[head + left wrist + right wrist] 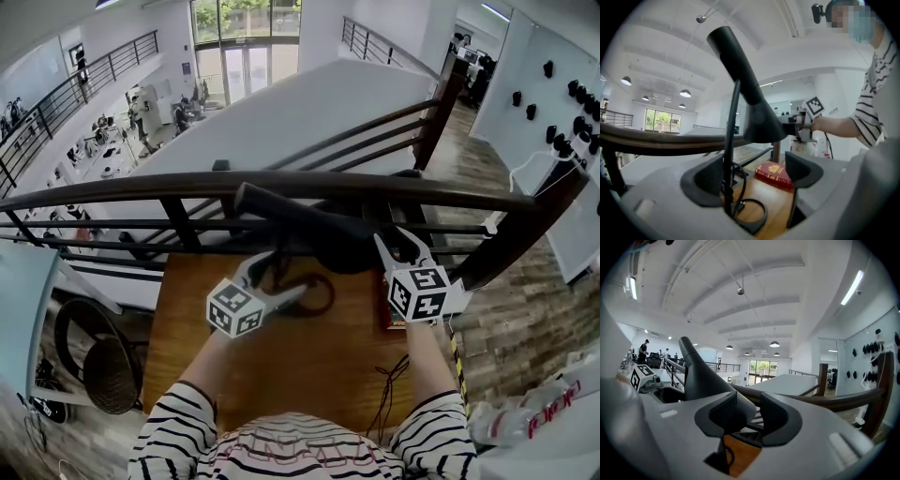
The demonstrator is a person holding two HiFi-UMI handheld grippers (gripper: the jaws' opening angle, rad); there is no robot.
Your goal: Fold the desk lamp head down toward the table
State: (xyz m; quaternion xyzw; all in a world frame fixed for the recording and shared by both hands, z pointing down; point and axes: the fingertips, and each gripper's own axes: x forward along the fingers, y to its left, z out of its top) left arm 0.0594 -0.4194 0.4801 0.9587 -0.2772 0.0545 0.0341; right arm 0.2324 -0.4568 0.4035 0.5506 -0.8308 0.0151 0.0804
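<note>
At the far edge of the wooden table (309, 366), at 12 o'clock from the person and just short of the dark railing (281, 186), stands the black desk lamp (319, 239). A thin stem (730, 140) rises from a dark loop (753, 202) on the tabletop; whether that loop is the foot or a cable I cannot tell. Above it sits the lamp head (759, 124), a cone-shaped shade whose long neck slants up toward 11 o'clock in the left gripper view. The head is tilted and not yet low over the table. A red book (774, 172) lies at 3 o'clock of the stem's foot.

The right gripper (743, 411), at 4 o'clock of the head in the head view, has its jaws drawn in on the rim of the shade, whose dark shell fills the gap between the pads. The left gripper (757, 174), at 8 o'clock, has its jaws spread about as wide as they go. The stem stands between them, close to the left-hand pad, but nothing pinches it.

The lamp looks light, with a stiff stem and a smooth, hard shade that could slip under the pads. The joint probably resists, so a light foot may lift or skid. The rim, far from the joint, seems the best hold for leverage, and the stem low down the best place to brace.
</note>
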